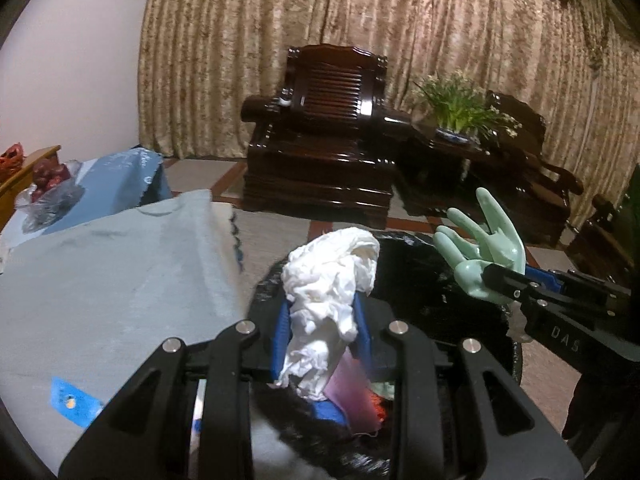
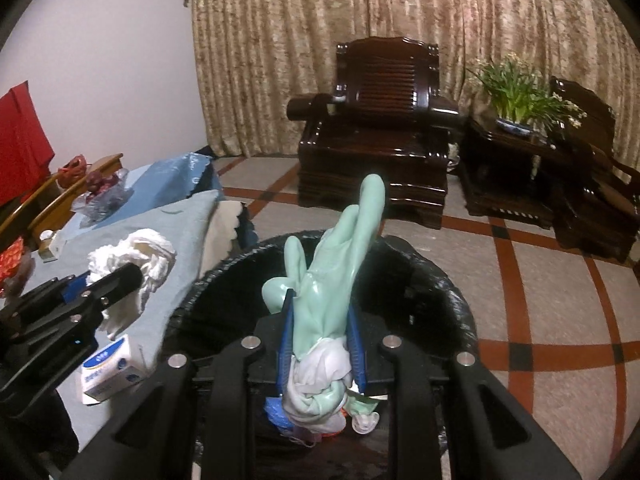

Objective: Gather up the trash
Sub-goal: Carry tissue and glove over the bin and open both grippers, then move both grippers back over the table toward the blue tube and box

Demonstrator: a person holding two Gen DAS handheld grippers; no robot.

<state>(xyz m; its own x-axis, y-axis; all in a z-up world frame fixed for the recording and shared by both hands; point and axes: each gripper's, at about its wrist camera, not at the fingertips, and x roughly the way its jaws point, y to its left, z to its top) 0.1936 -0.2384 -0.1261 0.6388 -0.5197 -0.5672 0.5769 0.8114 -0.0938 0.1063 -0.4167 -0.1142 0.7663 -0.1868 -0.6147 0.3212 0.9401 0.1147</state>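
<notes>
My left gripper [image 1: 320, 312] is shut on a crumpled white tissue wad [image 1: 328, 280] and holds it over the near edge of a black-lined trash bin [image 1: 420, 276]. My right gripper [image 2: 322, 320] is shut on a pale green rubber glove [image 2: 340, 252], fingers pointing up, above the same bin [image 2: 440, 292]. The glove [image 1: 476, 240] and right gripper [image 1: 492, 276] show at the right of the left wrist view. The tissue [image 2: 136, 256] and left gripper [image 2: 124, 276] show at the left of the right wrist view. Pink, blue and orange scraps [image 1: 352, 396] lie inside the bin.
A table with a light blue cloth [image 1: 120, 280] stands left of the bin. On it lie a small white and blue box [image 2: 112, 368] and a bag of red fruit [image 2: 100, 192]. Dark wooden armchairs [image 2: 376, 132] and a potted plant [image 2: 520, 100] stand before the curtain.
</notes>
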